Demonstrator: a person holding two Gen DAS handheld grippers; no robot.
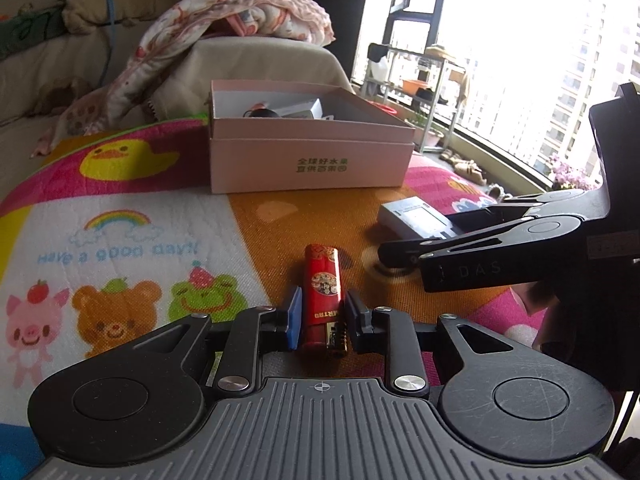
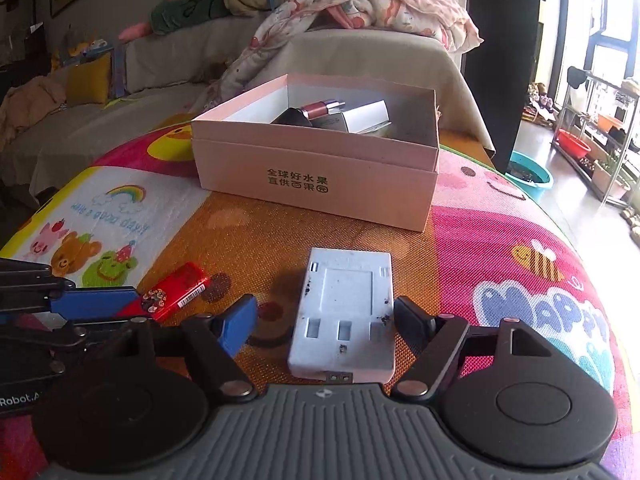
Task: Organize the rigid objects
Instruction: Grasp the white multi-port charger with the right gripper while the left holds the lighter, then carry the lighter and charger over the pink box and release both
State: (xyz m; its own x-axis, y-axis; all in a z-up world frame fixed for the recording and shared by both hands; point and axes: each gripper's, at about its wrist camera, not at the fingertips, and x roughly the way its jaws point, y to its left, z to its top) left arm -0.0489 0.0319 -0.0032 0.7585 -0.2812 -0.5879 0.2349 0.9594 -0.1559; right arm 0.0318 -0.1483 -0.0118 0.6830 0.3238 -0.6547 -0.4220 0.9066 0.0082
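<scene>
Gripping the red printed plastic lighter (image 1: pixel 323 300), the left gripper (image 1: pixel 320 316) has both pads against its sides, low over the colourful cartoon-print mat surface (image 1: pixel 120 240). Right gripper (image 2: pixel 326 320) straddles the flat white rectangular plastic charger block (image 2: pixel 344 312) lying on the mat: right pad touching its edge, blue left pad clear, so not clamped. Open pink cardboard box (image 2: pixel 320 184) sits behind both, already holding several items.

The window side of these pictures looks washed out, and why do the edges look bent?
Left wrist view: daylight blows out the window to white, while the red lighter in the left claw stays sharp. Right wrist view: softer light, glare only at the far right; the pink box is clear. Both views: fisheye lenses curve the play mat at the edges.
</scene>
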